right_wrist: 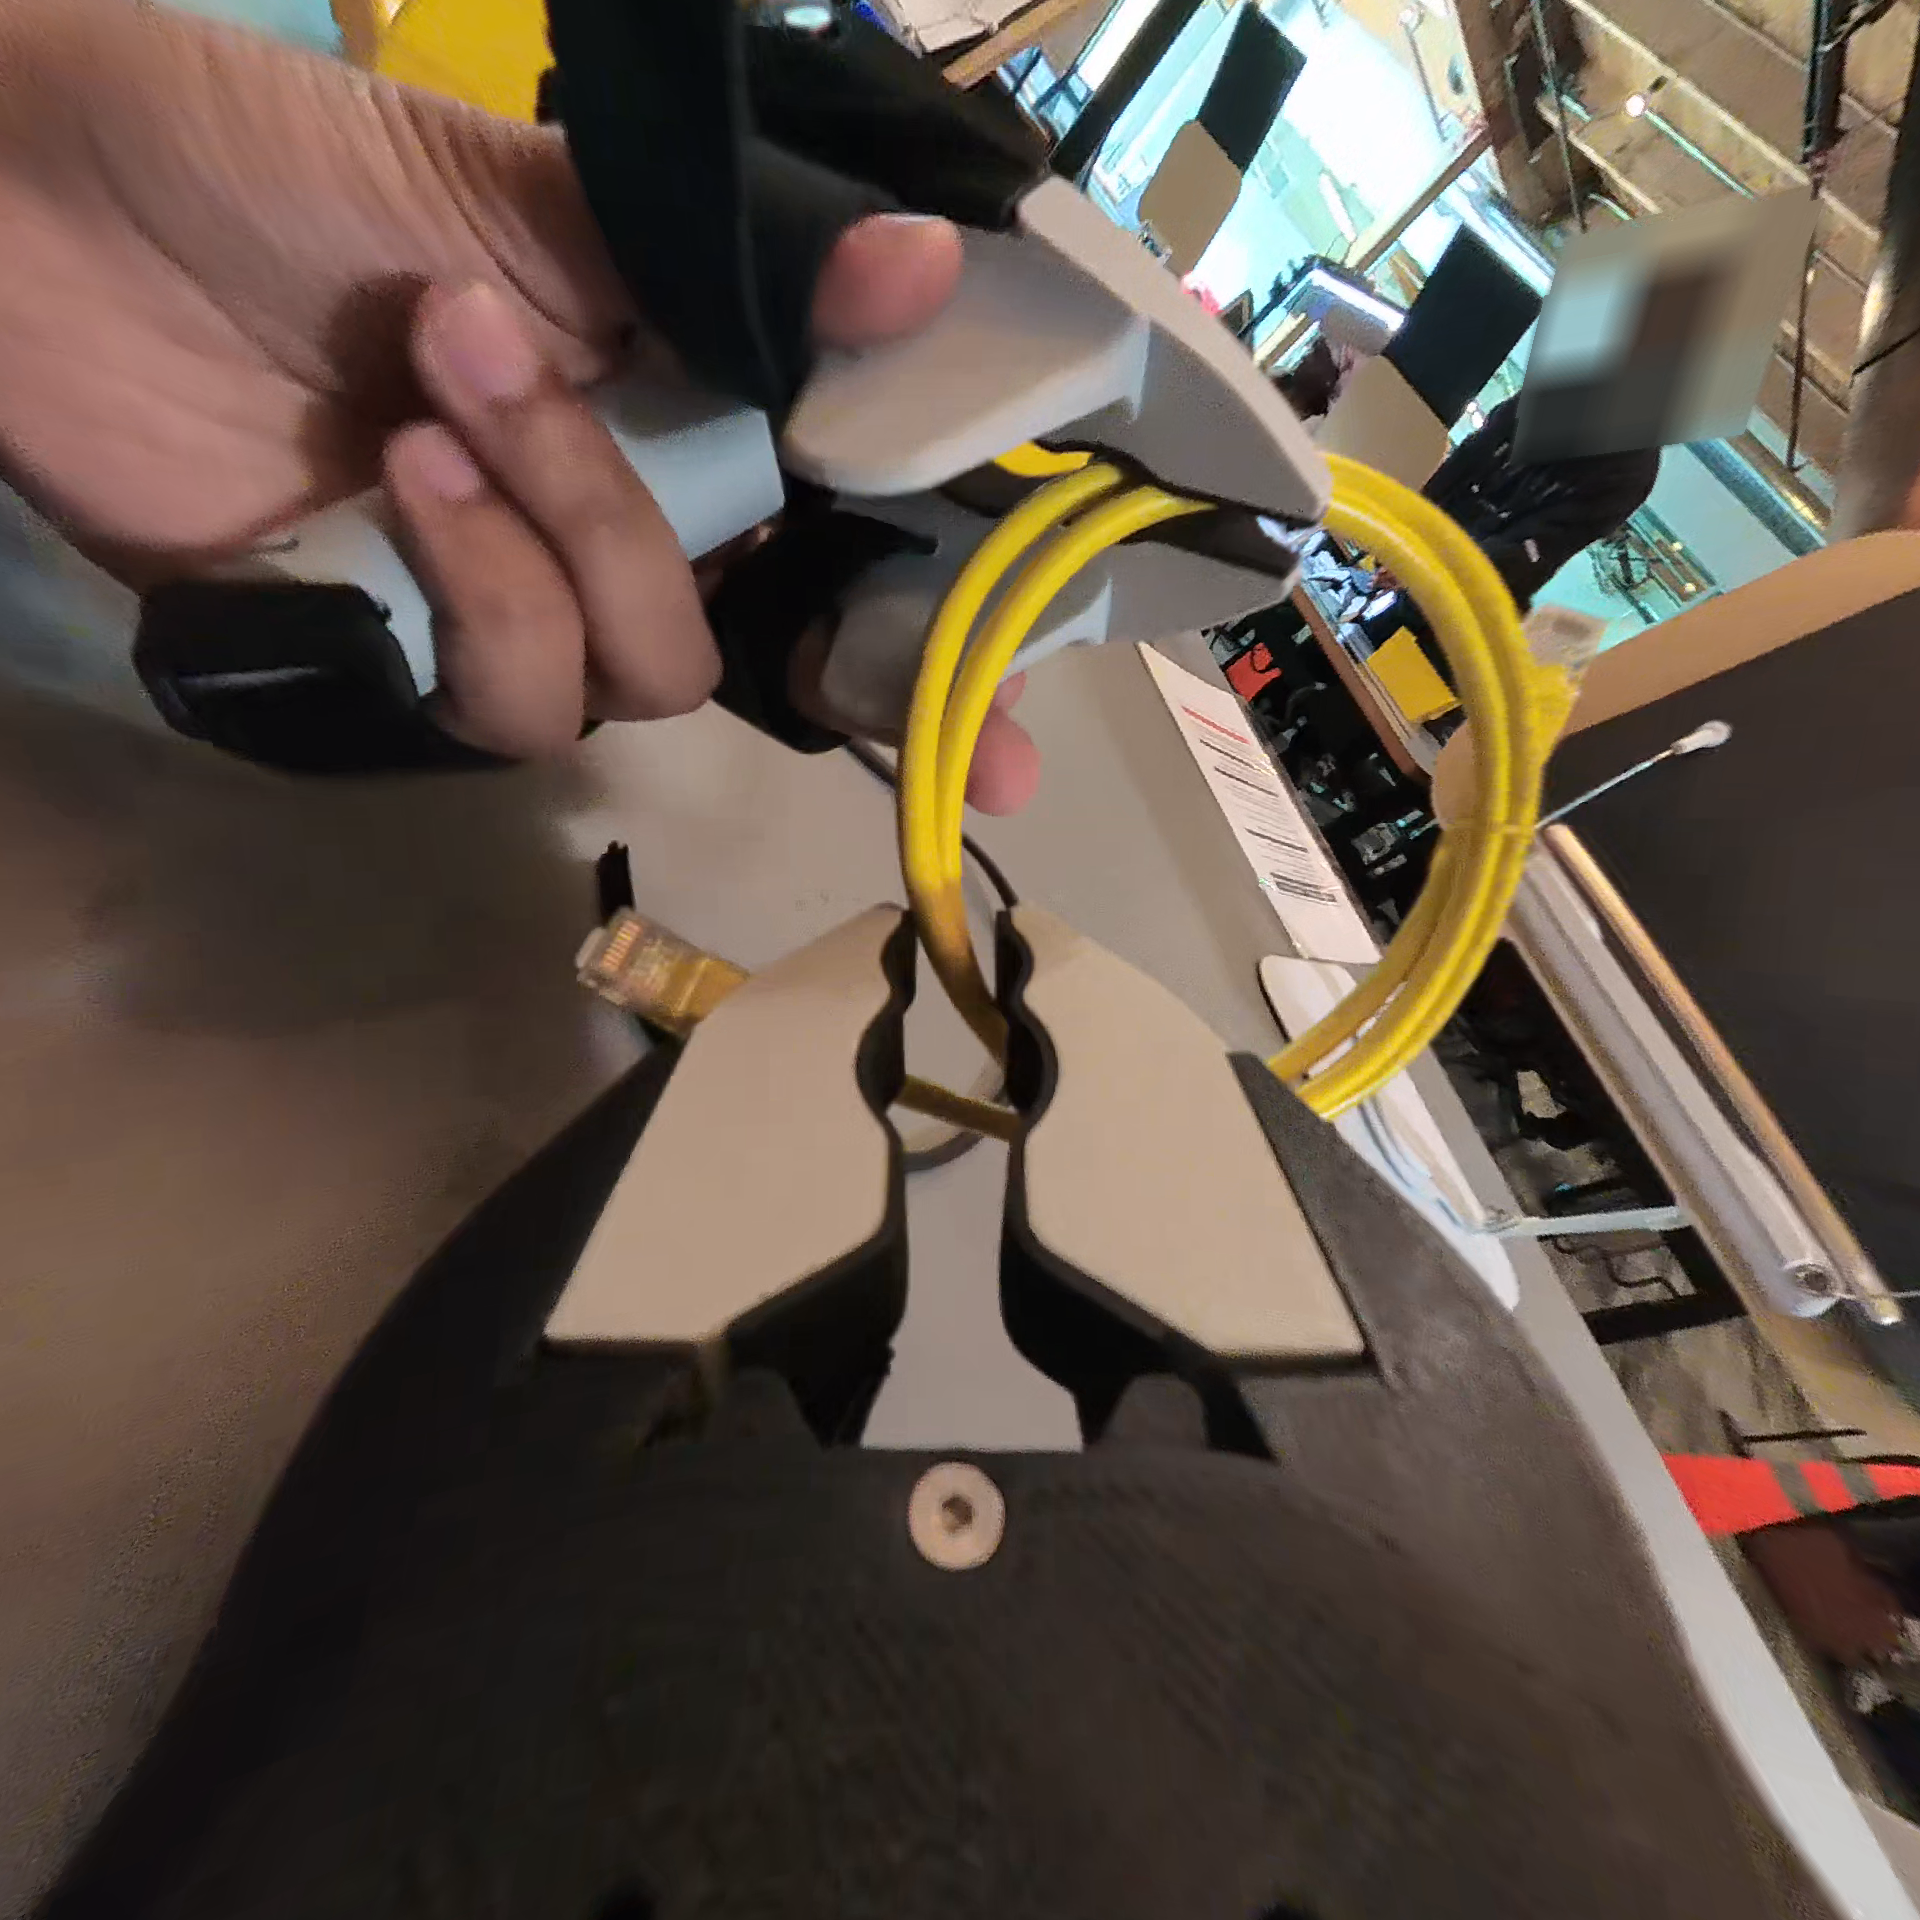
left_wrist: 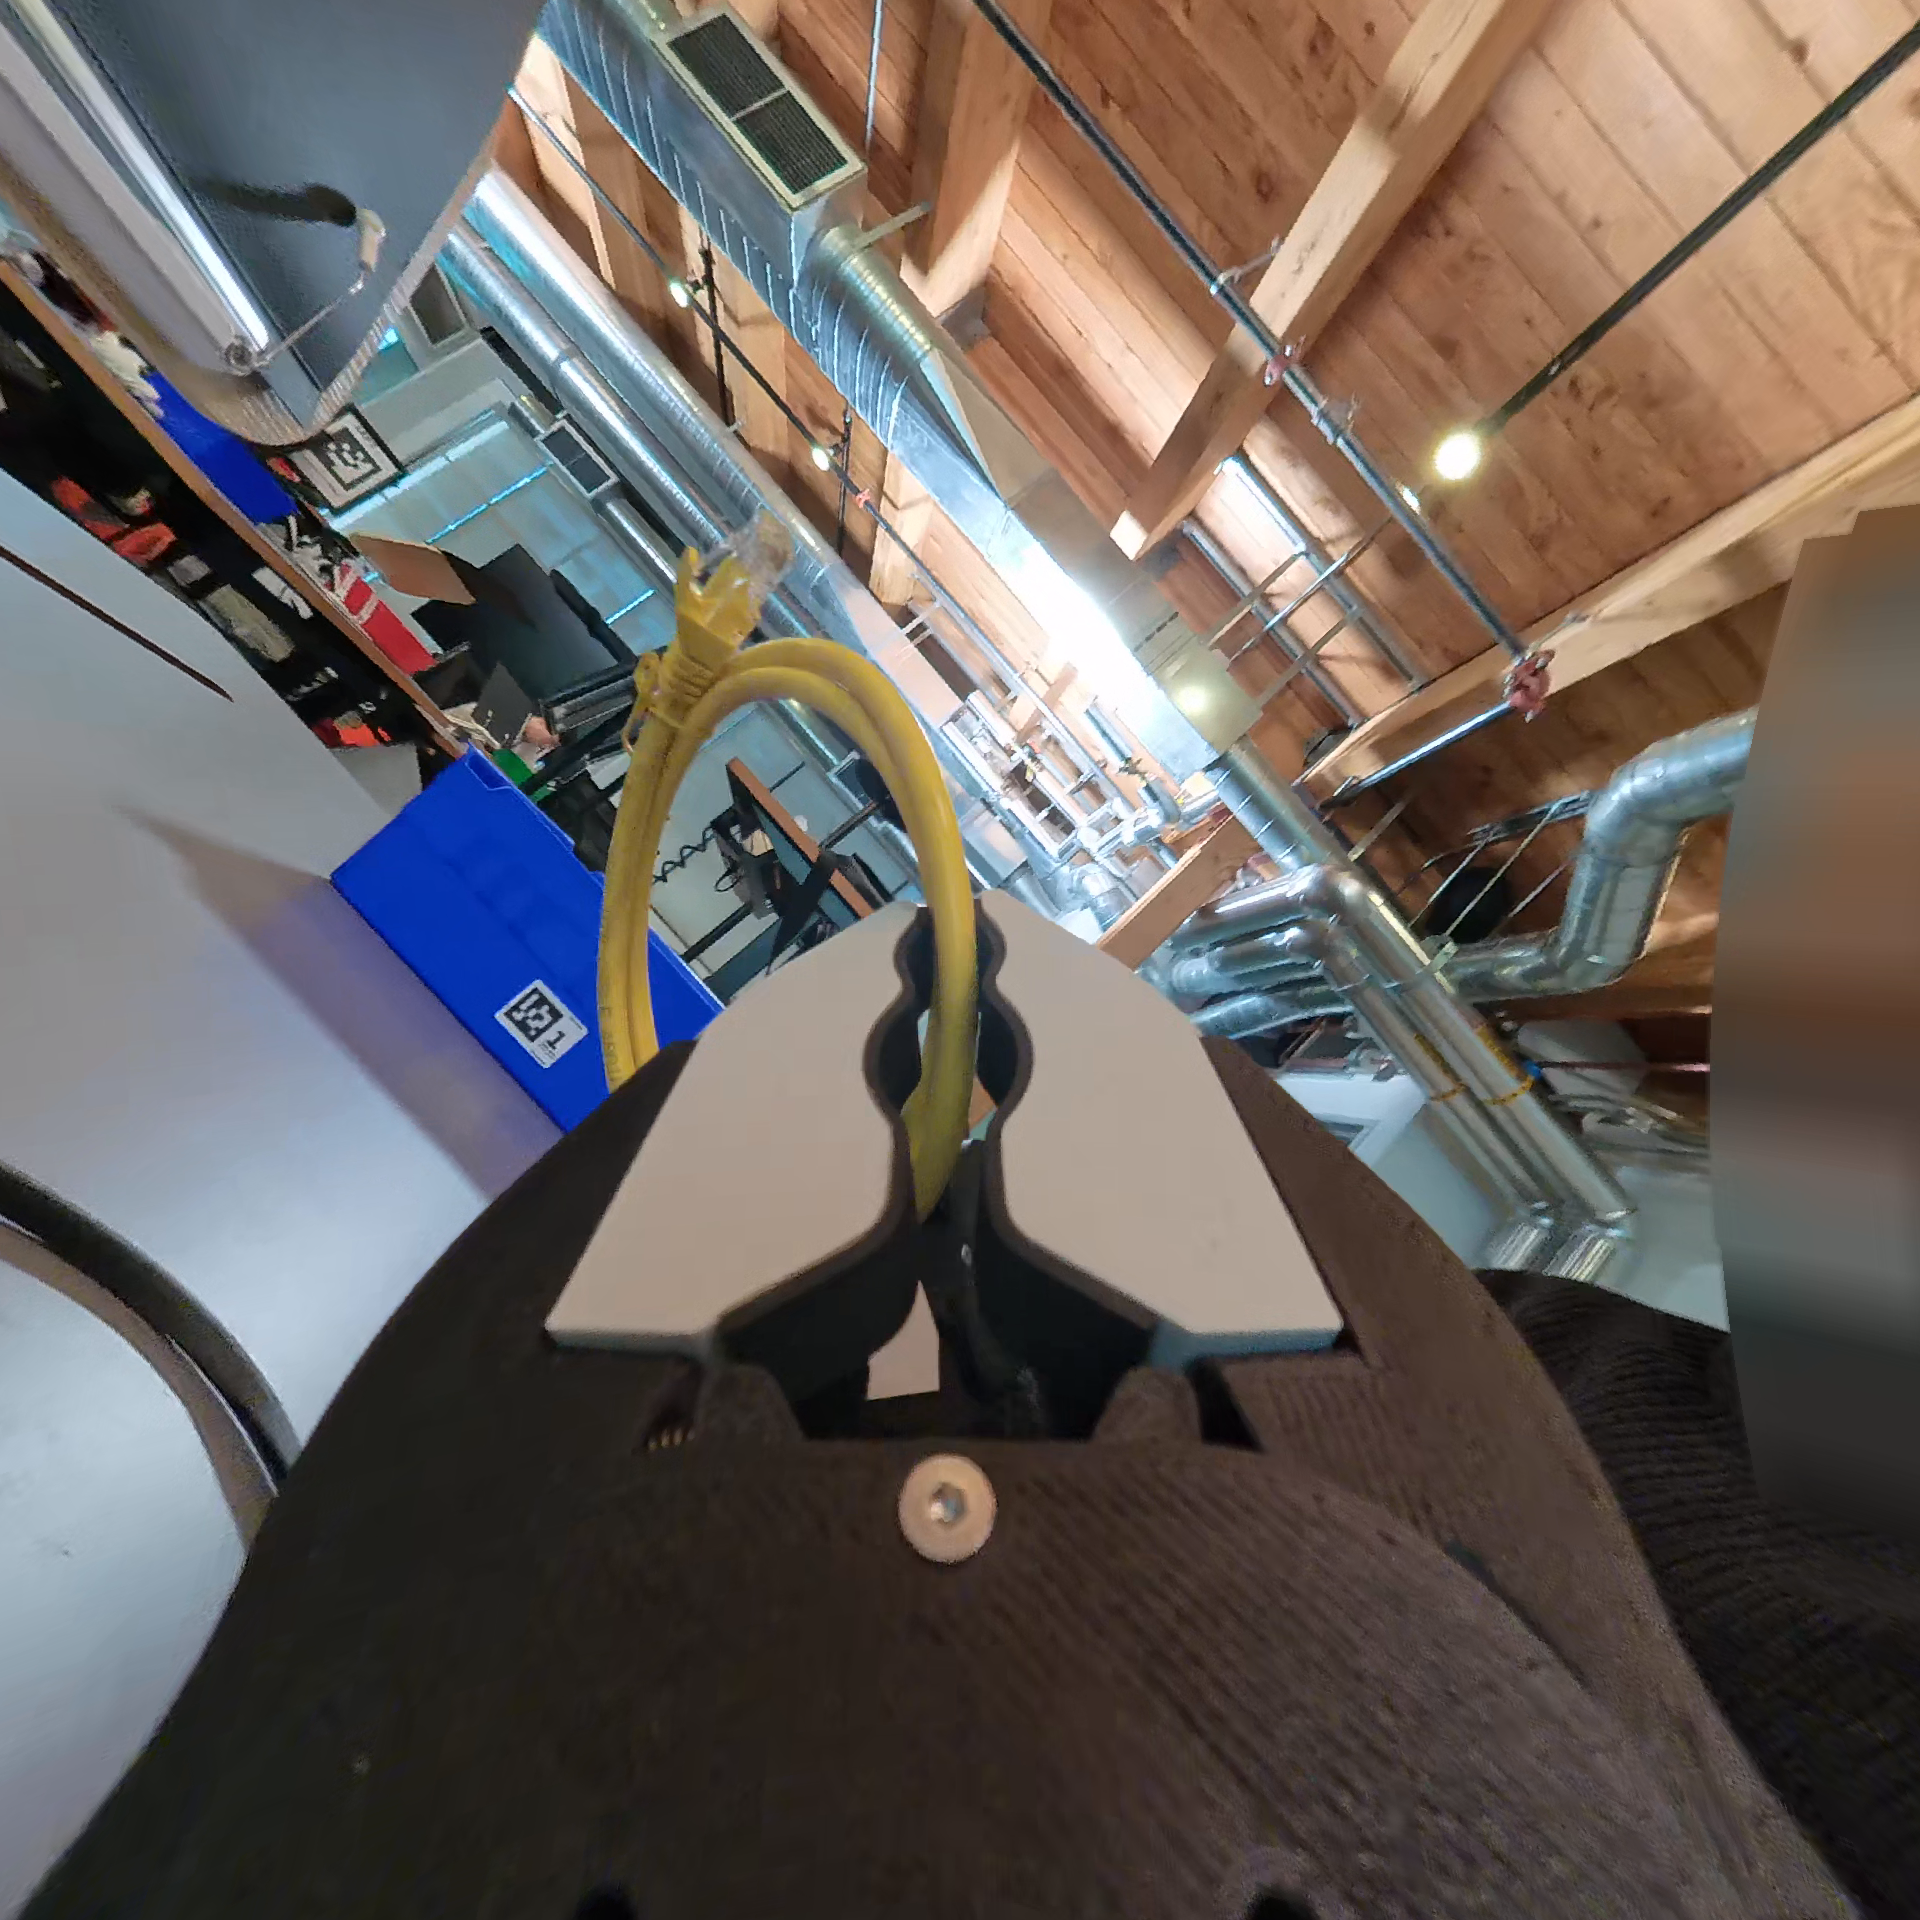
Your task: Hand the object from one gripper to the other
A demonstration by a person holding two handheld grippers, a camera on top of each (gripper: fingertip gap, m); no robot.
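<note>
A coiled yellow network cable [left_wrist: 644, 831] stands up from my left gripper [left_wrist: 951, 914], which is shut on its strands and points up at the ceiling. One clear plug [left_wrist: 743, 566] sticks out at the top of the coil. In the right wrist view, the left gripper [right_wrist: 1304, 530], held by a hand [right_wrist: 499, 468], grips the top of the cable coil [right_wrist: 1496, 727]. My right gripper [right_wrist: 956, 925] is slightly open below it. A strand of the coil runs through the narrow gap between its fingertips. The other plug [right_wrist: 644, 971] lies just left of the right gripper's left finger.
A white table [right_wrist: 1143, 831] lies under the grippers, with a printed sheet [right_wrist: 1257, 800] on it. A blue bin [left_wrist: 488, 914] stands beyond the left gripper. A person in black [right_wrist: 1538, 499] stands far back. Ducts and wooden beams [left_wrist: 1351, 312] fill the ceiling. Spacing between my two grippers at the tips: around 8 cm.
</note>
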